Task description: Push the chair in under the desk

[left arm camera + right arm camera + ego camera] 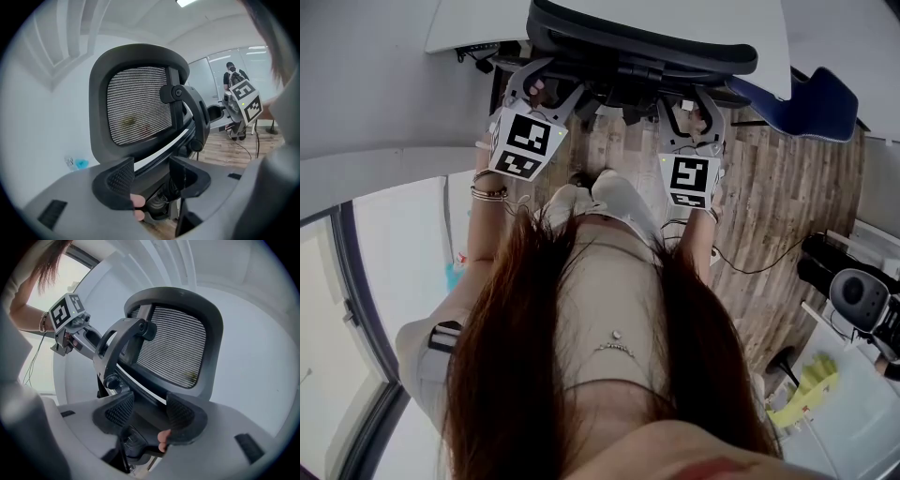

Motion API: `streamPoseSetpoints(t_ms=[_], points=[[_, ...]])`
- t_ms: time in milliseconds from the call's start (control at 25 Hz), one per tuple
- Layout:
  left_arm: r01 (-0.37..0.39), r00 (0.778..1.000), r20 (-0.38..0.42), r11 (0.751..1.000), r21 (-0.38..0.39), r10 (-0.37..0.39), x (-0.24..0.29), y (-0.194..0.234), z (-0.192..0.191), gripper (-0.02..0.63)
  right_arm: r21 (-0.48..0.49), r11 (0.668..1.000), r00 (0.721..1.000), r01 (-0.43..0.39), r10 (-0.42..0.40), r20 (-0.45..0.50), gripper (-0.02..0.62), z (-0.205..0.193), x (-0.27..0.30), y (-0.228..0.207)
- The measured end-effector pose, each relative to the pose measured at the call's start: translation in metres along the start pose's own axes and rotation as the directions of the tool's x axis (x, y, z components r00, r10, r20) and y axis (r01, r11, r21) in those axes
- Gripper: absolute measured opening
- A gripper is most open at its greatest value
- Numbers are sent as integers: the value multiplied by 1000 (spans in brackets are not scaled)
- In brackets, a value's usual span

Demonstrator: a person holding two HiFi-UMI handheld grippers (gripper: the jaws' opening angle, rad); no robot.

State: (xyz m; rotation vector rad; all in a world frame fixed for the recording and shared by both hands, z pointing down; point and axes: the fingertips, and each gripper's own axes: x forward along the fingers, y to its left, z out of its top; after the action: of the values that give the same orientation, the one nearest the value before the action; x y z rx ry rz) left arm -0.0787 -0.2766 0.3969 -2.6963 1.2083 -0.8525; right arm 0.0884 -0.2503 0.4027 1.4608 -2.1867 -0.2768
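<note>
Head view: black mesh-backed office chair (637,42) straight ahead, backrest at the edge of the white tabletop (459,23), so probably most of the way in already. Left claw (152,176) narrowed onto the chair's lower back frame, one pad on each side of the dark bar. Right claw (150,411) set the same way further along, also narrow and apparently clamped on.

Push low, level and evenly with both arms to stop the seat swivelling. Go slowly and ease off at the first touch of the backrest or the black armrest bracket (187,108) against the tabletop edge, the likeliest snag. Hold both grips firm without twisting against the bar. Mind the pale shoes (609,192) just behind the chair's base.

Off to the right, a blue chair (802,103) near the tabletop and a thin black cable (759,270) across the wooden floor (787,197), both seemingly clear of the line of push. Further right, black equipment (853,291) and something yellow (806,384), well apart. Nothing visible between chair and tabletop, though the space beneath is hidden
</note>
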Motion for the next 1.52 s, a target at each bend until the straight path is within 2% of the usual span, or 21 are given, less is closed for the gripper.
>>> streamPoseSetpoints(t_ms=[600,1520], points=[[-18,1000,13,999,-29,18,17,5,8,222,2,1000,1000,-19,19,22,230,-2,16,-17],[-17,1000,16,999,-44,18,32,20,12,225,4,1000,999,-7,7,36,230,2,34,-25]])
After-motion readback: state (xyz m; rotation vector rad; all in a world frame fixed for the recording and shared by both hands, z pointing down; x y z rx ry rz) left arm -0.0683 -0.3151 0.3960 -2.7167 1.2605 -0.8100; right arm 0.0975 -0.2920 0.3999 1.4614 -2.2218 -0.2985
